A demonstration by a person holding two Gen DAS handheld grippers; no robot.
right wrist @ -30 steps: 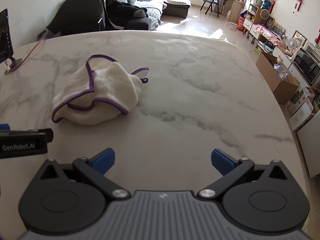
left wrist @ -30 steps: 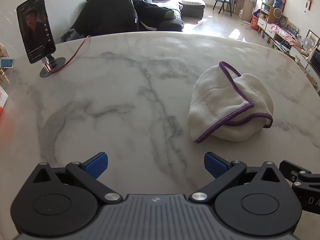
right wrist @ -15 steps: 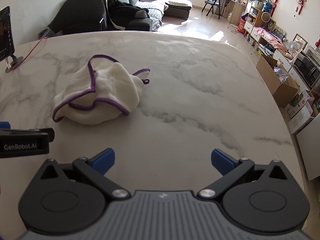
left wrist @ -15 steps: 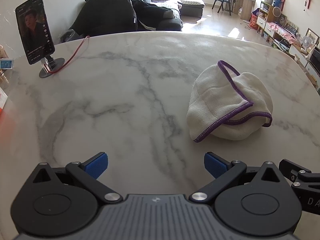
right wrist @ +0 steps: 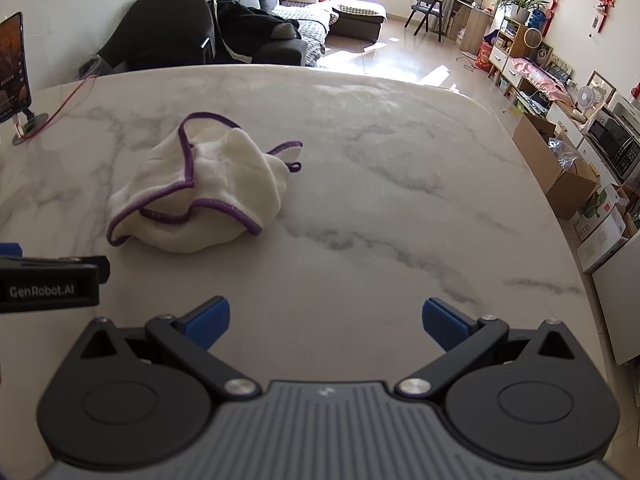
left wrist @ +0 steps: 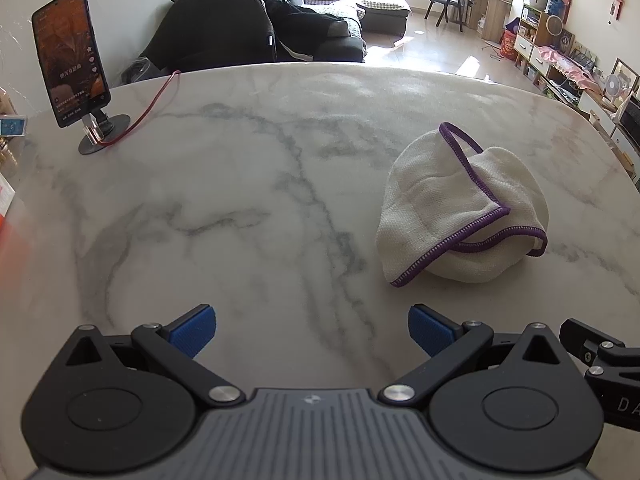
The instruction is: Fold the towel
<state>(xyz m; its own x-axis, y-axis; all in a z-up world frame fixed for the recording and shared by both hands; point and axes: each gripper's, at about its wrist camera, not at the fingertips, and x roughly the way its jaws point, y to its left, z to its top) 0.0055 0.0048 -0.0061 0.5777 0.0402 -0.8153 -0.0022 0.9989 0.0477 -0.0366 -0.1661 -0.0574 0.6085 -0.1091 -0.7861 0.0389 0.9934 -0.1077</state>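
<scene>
— Our left gripper (left wrist: 312, 330) sits at the bottom of its frame with the blue-padded fingers (left wrist: 193, 330) spread wide, nothing between them, only the white grey-veined marble table (left wrist: 240, 208) below.

— And our right gripper (right wrist: 326, 320) is the same: spread wide, empty, low in its own view. Where do we see the towel?

— The crumpled white towel with purple stitched edging (left wrist: 460, 216) lies in a loose heap on the marble, right of centre in the left view, beyond and to the right of our right finger pad there.

— In the right view that towel (right wrist: 208, 196) sits left of centre, apart from both grippers.

— We also see a black smartphone on a round stand (left wrist: 72, 56) at the upper left, a red cable (left wrist: 152, 108) trailing from it.
</scene>
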